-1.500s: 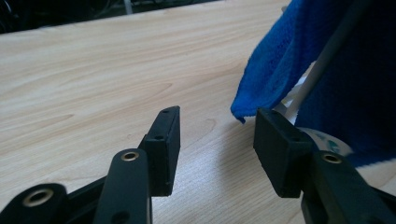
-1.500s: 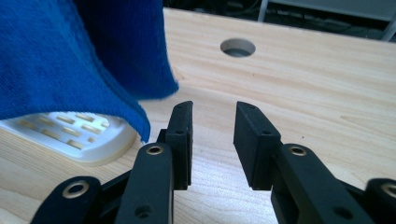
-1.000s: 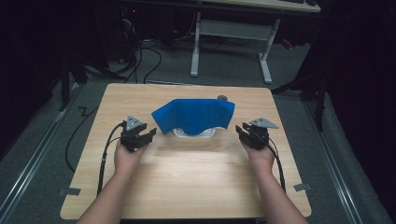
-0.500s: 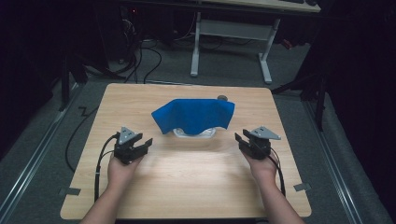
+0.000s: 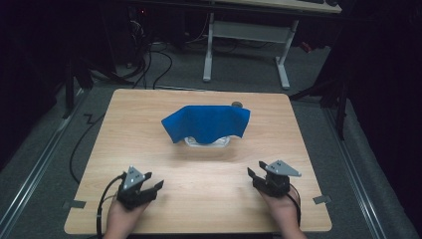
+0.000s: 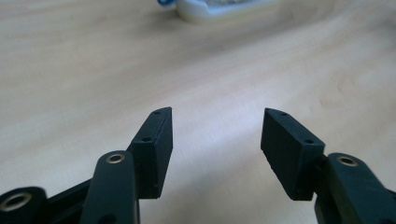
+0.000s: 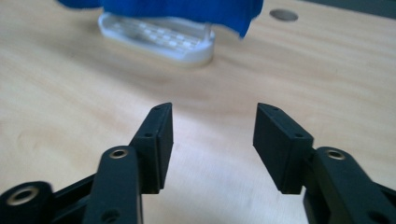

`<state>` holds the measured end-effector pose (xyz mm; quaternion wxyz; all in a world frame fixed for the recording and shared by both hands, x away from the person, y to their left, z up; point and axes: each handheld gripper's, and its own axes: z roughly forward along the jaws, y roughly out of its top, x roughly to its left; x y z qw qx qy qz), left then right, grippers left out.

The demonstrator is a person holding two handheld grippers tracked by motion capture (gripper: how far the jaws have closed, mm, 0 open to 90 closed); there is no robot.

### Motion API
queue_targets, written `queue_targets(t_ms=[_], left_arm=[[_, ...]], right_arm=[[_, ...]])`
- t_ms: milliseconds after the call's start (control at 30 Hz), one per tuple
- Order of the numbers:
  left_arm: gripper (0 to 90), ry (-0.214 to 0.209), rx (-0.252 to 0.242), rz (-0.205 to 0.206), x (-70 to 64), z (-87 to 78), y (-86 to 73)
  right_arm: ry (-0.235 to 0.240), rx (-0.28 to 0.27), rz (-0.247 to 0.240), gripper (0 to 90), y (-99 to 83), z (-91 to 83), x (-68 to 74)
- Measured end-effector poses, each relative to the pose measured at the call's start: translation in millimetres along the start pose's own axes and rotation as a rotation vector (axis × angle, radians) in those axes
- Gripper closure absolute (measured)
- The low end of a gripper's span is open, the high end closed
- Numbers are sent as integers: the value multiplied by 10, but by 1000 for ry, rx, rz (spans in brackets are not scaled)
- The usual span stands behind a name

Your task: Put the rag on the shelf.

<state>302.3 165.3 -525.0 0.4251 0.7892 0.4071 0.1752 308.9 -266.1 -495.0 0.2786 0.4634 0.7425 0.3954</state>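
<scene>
Both hands draw back toward the table's near edge, left gripper (image 5: 149, 188) and right gripper (image 5: 257, 177) wide and empty, leaving the blue cloth (image 5: 209, 122) draped over the white basket (image 5: 207, 142) well ahead, the covering apparently done.

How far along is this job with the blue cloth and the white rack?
Done, it seems: the blue cloth lies draped over the white rack at the table's middle. In hand: nothing; the left gripper and right gripper sit open near the table's front edge, apart from the cloth. Left: probably nothing, or a fresh start.
</scene>
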Motion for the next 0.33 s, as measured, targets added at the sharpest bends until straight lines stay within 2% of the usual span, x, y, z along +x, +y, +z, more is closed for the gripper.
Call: queue_targets(t_ms=[33,100,133,200,233,333], left_arm=[[471,-18,43,3,-33,4,-2],[435,-32,25,45,-101,-6,25],[439,-21,23,63,-130,10,36],[433,-33,42,72,-156,69,44],[433,-44,52,72,-160,95,46],[423,-41,61,86,-177,123,41]], right_arm=[[-6,-4,-2,447,-84,-36,39],[7,21,-10,431,-183,-59,91],[10,33,-21,407,-165,-54,103],[-9,21,-50,409,-137,-35,122],[-8,25,-51,411,-137,-14,131],[7,41,-56,414,-147,24,148]])
